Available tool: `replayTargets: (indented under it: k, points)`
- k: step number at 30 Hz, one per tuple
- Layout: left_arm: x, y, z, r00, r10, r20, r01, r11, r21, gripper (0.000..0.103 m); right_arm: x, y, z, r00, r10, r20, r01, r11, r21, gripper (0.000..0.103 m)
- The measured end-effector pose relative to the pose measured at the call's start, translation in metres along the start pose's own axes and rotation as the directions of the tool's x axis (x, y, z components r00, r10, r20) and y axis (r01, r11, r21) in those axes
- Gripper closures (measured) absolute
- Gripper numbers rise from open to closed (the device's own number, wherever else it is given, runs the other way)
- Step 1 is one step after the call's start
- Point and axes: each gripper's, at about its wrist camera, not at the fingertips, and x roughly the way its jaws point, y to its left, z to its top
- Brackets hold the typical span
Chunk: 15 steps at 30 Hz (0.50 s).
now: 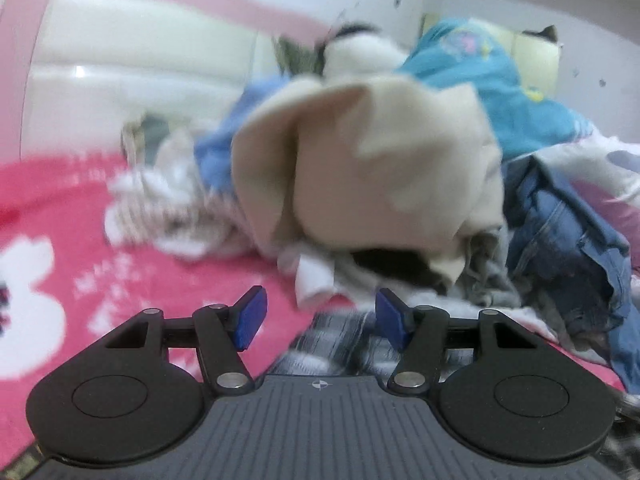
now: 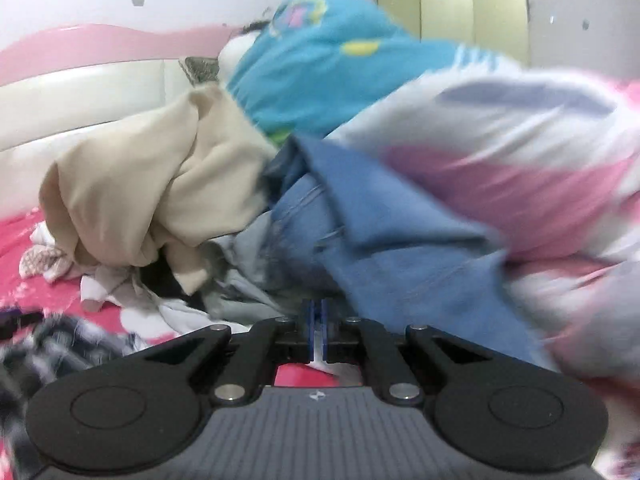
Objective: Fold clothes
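Note:
A heap of clothes lies on a pink bedspread [image 1: 60, 208]. On top is a beige garment [image 1: 360, 168], which also shows in the right wrist view [image 2: 132, 184]. Behind it lies a turquoise printed garment [image 1: 492, 76] [image 2: 320, 68], and to the right blue jeans [image 1: 568, 240] [image 2: 400, 240]. My left gripper [image 1: 320, 316] is open and empty, just above a black-and-white checked cloth [image 1: 340, 344]. My right gripper [image 2: 319, 312] is shut at the lower edge of the jeans, with a sliver of white cloth between the pads [image 2: 310, 332]. A white and pink garment [image 2: 520, 160] lies at the right.
A white padded headboard with a pink rim [image 1: 140, 60] stands behind the heap. Pale yellow cupboards [image 2: 460, 12] stand against the far wall. A striped white cloth [image 1: 160, 216] lies left of the heap. The checked cloth also shows in the right wrist view [image 2: 52, 344].

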Motion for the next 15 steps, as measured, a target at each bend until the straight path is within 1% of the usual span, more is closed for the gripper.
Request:
replayTargets:
  k: [2,3,4,5,6,7,9,11,12,13,15]
  points:
    - [-0.001,-0.012,-0.004,0.997,-0.071,-0.014,0.072,0.997,0.037,0.042,-0.027,-0.002,-0.007,1.0,-0.008,-0.016,0.007,0.999,-0.035,0.099]
    - [0.001,-0.018,-0.006,0.991,-0.123,-0.051,0.125,0.991,0.055,0.042,-0.034,0.002,-0.014,0.999,-0.001,-0.039,-0.001,0.998,-0.061,0.099]
    - [0.005,-0.025,-0.009,0.979,-0.177,-0.097,0.184,0.98,0.072,0.042,-0.037,0.005,-0.023,0.998,0.006,-0.068,-0.013,0.995,-0.098,0.099]
    - [0.009,-0.03,-0.012,0.964,-0.223,-0.146,0.235,0.969,0.071,0.042,-0.04,0.009,-0.032,0.995,0.012,-0.097,-0.025,0.991,-0.134,0.099]
    - [0.013,-0.034,-0.015,0.948,-0.255,-0.19,0.27,0.961,0.062,0.042,-0.042,0.013,-0.04,0.992,0.02,-0.125,-0.041,0.985,-0.169,0.099]
    - [0.017,-0.038,-0.019,0.939,-0.262,-0.224,0.283,0.957,0.064,0.042,-0.04,0.018,-0.048,0.988,0.031,-0.149,-0.061,0.978,-0.201,0.099]
    - [0.024,-0.044,-0.023,0.944,-0.218,-0.249,0.25,0.963,0.103,0.042,-0.036,0.028,-0.062,0.982,0.046,-0.185,-0.093,0.963,-0.252,0.098]
    - [0.03,-0.043,-0.024,0.943,-0.203,-0.264,0.235,0.967,0.097,0.042,-0.029,0.035,-0.073,0.978,0.045,-0.206,-0.107,0.948,-0.3,0.097]
    - [0.032,-0.041,-0.024,0.941,-0.204,-0.269,0.235,0.968,0.085,0.042,-0.025,0.037,-0.077,0.976,0.041,-0.212,-0.109,0.94,-0.322,0.093]
    - [0.033,-0.041,-0.024,0.941,-0.202,-0.27,0.231,0.97,0.077,0.042,-0.021,0.039,-0.08,0.976,0.036,-0.216,-0.11,0.934,-0.341,0.087]
    - [0.036,-0.042,-0.024,0.942,-0.193,-0.274,0.221,0.972,0.075,0.042,-0.014,0.04,-0.086,0.974,0.019,-0.225,-0.106,0.919,-0.381,0.082]
